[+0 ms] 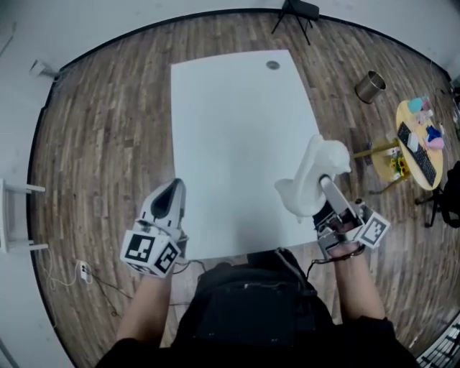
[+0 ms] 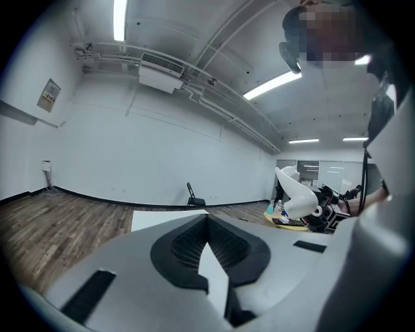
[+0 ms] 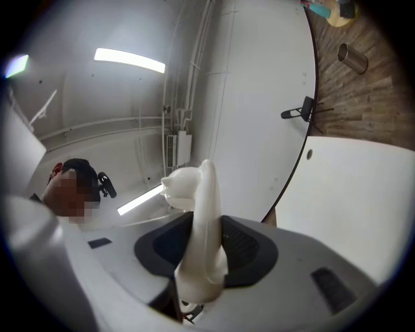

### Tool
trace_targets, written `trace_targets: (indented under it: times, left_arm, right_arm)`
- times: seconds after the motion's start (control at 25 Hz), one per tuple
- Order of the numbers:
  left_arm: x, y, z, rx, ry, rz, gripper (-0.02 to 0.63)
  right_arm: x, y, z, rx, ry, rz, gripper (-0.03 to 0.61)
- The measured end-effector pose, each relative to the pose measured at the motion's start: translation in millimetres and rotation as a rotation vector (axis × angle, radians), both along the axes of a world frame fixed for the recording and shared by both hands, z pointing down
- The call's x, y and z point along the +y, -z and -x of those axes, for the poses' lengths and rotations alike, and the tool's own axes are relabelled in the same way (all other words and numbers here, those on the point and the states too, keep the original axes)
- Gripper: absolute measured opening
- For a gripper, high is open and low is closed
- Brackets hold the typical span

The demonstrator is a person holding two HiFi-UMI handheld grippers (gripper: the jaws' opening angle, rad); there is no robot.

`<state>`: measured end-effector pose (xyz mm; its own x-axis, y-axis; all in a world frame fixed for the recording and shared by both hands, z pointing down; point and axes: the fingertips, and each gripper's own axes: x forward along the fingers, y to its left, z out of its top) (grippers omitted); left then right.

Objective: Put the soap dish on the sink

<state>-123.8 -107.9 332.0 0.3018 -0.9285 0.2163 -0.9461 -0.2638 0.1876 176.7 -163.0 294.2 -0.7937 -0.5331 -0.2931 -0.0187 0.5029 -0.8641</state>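
Note:
My right gripper (image 1: 323, 185) is shut on a white soap dish (image 1: 313, 180), which it holds up on edge over the right edge of the white table (image 1: 237, 122). In the right gripper view the dish (image 3: 202, 227) stands upright between the black pads (image 3: 243, 249) of that gripper (image 3: 206, 249). At the table's near left corner my left gripper (image 1: 171, 190) is shut with nothing in it. In the left gripper view its jaws (image 2: 209, 253) meet, and the dish (image 2: 297, 194) shows far to the right. No sink appears in any view.
The table top bears only a small round grommet (image 1: 272, 65) at its far end. On the wooden floor to the right stand a metal bin (image 1: 370, 86) and a round yellow table (image 1: 417, 144) with a keyboard and small items. A black chair (image 1: 298, 11) stands beyond the table.

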Motion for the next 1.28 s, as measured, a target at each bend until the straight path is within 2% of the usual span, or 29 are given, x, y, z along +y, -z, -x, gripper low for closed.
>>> trace_targets:
  times: [0.24, 0.44, 0.76, 1.12, 1.28]
  left_arm:
    - [-41, 2, -7, -0.027, 0.066, 0.021, -0.011]
    - [-86, -6, 22, -0.022, 0.103, 0.034, -0.011]
    - [-77, -6, 2, -0.077, 0.097, 0.008, -0.011]
    - [-70, -26, -12, -0.074, 0.110, 0.028, -0.011]
    - [-84, -35, 1, -0.065, 0.106, 0.054, -0.011]
  right_arm:
    - [-62, -19, 3, -0.001, 0.076, 0.035, 0.143]
    - [-115, -38, 42, 0.015, 0.116, 0.067, 0.143]
    - [-120, -53, 42, 0.047, 0.143, 0.061, 0.143]
    - [-119, -74, 35, 0.067, 0.144, 0.095, 0.143]
    - [-131, -84, 51, 0.078, 0.146, 0.122, 0.143]
